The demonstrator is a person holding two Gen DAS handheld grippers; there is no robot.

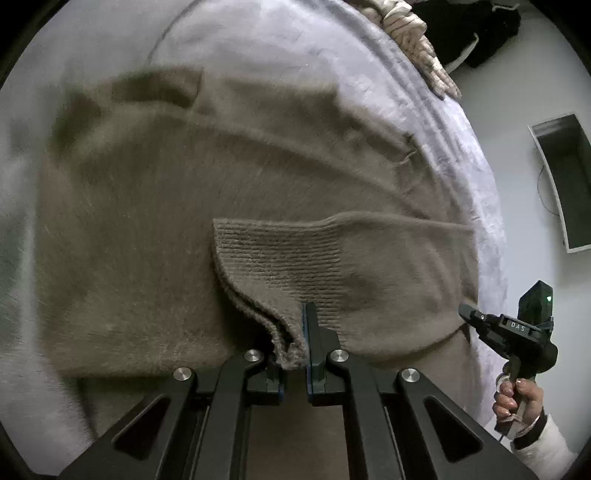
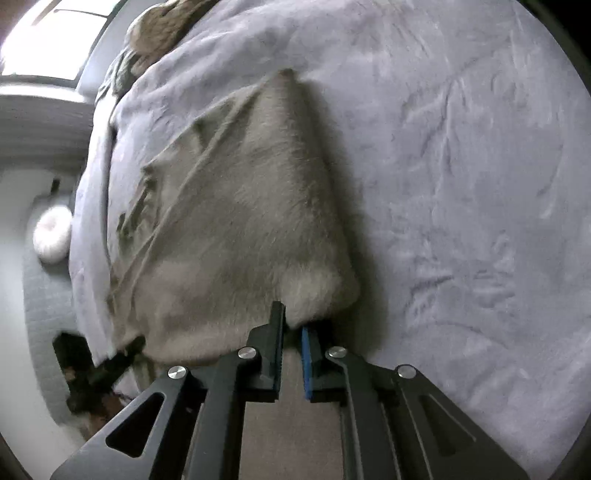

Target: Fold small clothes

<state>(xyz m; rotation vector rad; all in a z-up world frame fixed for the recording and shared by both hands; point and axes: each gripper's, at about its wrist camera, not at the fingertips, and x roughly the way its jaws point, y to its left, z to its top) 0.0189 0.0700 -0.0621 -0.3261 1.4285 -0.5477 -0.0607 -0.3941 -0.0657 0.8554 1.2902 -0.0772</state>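
A fuzzy taupe sweater (image 1: 155,236) lies spread on a pale lavender blanket (image 1: 280,44). Its sleeve with a ribbed cuff (image 1: 277,258) is folded across the body. My left gripper (image 1: 295,347) is shut on the edge of that ribbed cuff. The right gripper (image 1: 476,317) shows at the sweater's right edge in the left wrist view, held by a hand. In the right wrist view my right gripper (image 2: 293,325) is shut on a folded corner of the sweater (image 2: 236,206), which stretches away over the blanket (image 2: 461,166).
A cream patterned garment (image 1: 413,33) and a dark garment (image 1: 476,29) lie at the bed's far edge. A white-framed box (image 1: 565,181) stands on the floor beyond the bed. A white round cushion (image 2: 53,236) lies on the floor left of the bed.
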